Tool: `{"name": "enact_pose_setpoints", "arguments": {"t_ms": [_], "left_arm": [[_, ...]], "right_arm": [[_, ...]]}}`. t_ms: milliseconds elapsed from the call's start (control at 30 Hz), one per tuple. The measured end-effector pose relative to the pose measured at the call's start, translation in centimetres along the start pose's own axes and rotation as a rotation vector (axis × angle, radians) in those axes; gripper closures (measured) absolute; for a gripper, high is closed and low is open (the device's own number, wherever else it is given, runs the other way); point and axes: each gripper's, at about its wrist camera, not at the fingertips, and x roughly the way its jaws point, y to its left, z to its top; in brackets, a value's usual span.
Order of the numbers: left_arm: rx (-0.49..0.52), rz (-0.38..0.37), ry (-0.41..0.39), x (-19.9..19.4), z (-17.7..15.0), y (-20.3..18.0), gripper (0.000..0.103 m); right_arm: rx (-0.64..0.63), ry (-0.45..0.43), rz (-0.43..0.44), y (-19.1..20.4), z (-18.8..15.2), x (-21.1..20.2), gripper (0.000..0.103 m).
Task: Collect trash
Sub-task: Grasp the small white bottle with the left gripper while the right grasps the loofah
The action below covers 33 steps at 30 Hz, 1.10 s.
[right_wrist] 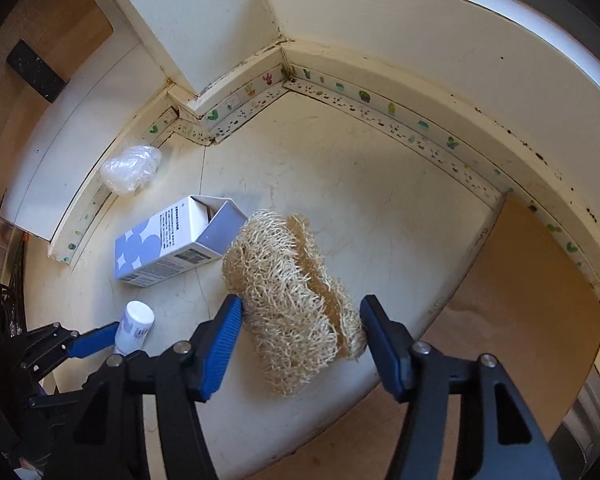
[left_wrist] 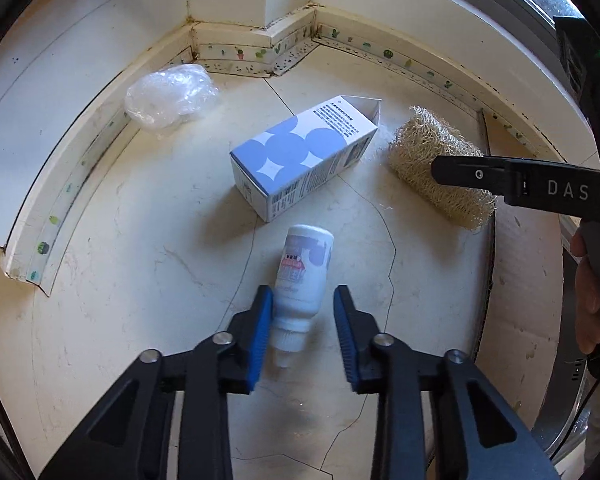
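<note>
A small white bottle lies on the pale floor between the blue pads of my left gripper. The left pad touches it, the right pad stands apart, so the gripper is open. From the right wrist view the bottle shows beside a left finger. A tan loofah sponge lies between the fingers of my right gripper, both pads against its sides. One right finger crosses the loofah. A blue-and-white carton and crumpled clear plastic lie further back.
Walls with a taped skirting close the corner behind the trash. A brown cardboard sheet lies on the floor to the right. A person's hand holds the right gripper's handle at the right edge.
</note>
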Motion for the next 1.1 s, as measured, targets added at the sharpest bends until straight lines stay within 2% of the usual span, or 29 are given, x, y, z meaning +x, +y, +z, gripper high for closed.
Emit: {"name": "enact_pose_setpoints", "arguments": {"t_ms": [300, 600, 867, 1100], "left_arm": [[-0.015, -0.027, -0.022, -0.5, -0.7, -0.2, 0.081], [-0.010, -0.030, -0.051, -5.5, -3.9, 0.3, 0.081], [0.008, -0.055, -0.090, -12.5, -9.5, 1.0, 0.081], [0.040, -0.075, -0.138, -19.4, -16.5, 3.9, 0.081]], "right_arm": [[0.049, 0.000, 0.052, 0.2, -1.4, -1.3, 0.056], [0.078, -0.055, 0.122, 2.5, -4.8, -5.5, 0.058], [0.049, -0.130, 0.134, 7.5, -9.9, -11.6, 0.058], [0.037, -0.188, 0.125, 13.9, -16.9, -16.8, 0.058]]}}
